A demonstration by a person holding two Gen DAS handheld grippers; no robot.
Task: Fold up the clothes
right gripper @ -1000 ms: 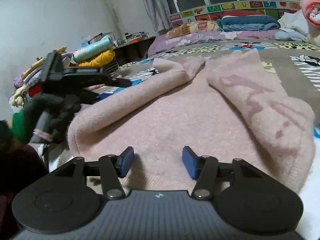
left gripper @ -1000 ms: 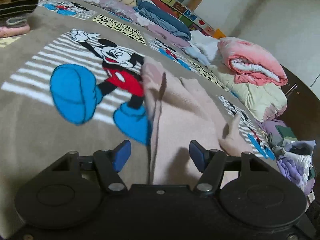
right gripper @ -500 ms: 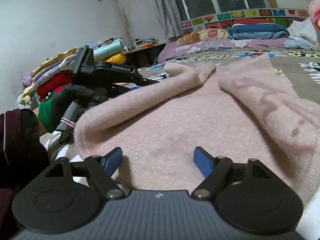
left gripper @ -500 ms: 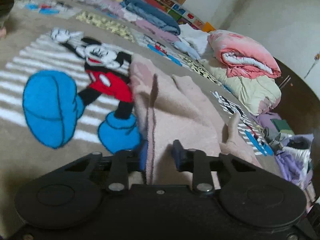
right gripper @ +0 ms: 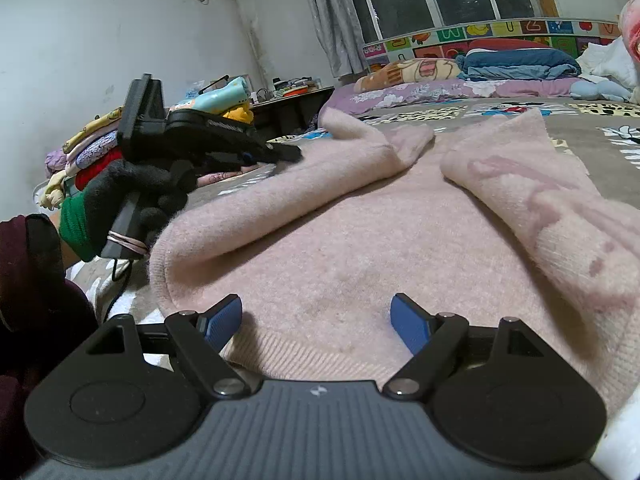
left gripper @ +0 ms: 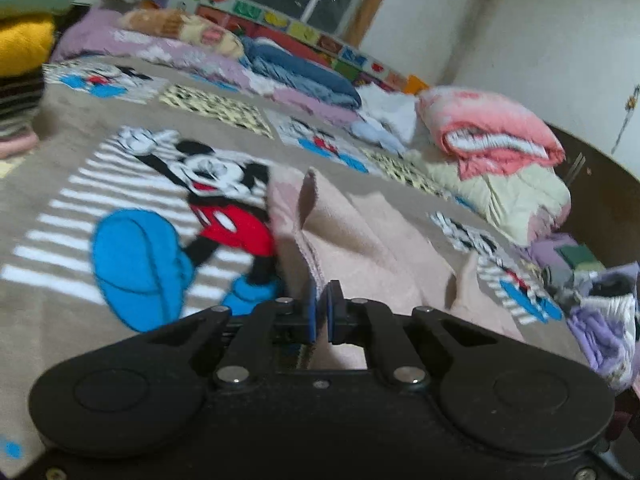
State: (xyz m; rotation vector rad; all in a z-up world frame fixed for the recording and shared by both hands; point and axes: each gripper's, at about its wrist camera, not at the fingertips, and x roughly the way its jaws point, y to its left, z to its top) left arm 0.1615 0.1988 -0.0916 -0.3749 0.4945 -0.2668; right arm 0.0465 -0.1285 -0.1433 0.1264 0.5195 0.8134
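Note:
A pale pink fuzzy sweater (right gripper: 360,236) lies on the Mickey Mouse blanket (left gripper: 120,184), both sleeves folded in over its body. My left gripper (left gripper: 319,312) is shut on the sweater's left edge (left gripper: 304,216), which rises in a ridge between the blue pads. In the right wrist view the left gripper (right gripper: 280,154) shows at the sweater's far left side, held by a gloved hand. My right gripper (right gripper: 316,320) is open, its blue pads apart over the sweater's near hem.
Folded quilts (left gripper: 492,148) and loose clothes (left gripper: 600,304) lie at the right of the bed. A stack of folded clothes (right gripper: 92,148) stands at the left. Pillows and bedding (right gripper: 500,64) line the window wall.
My left gripper closed from wide open onto the sweater's left edge and lifted it slightly. My right gripper opened wider and stayed at the near hem.

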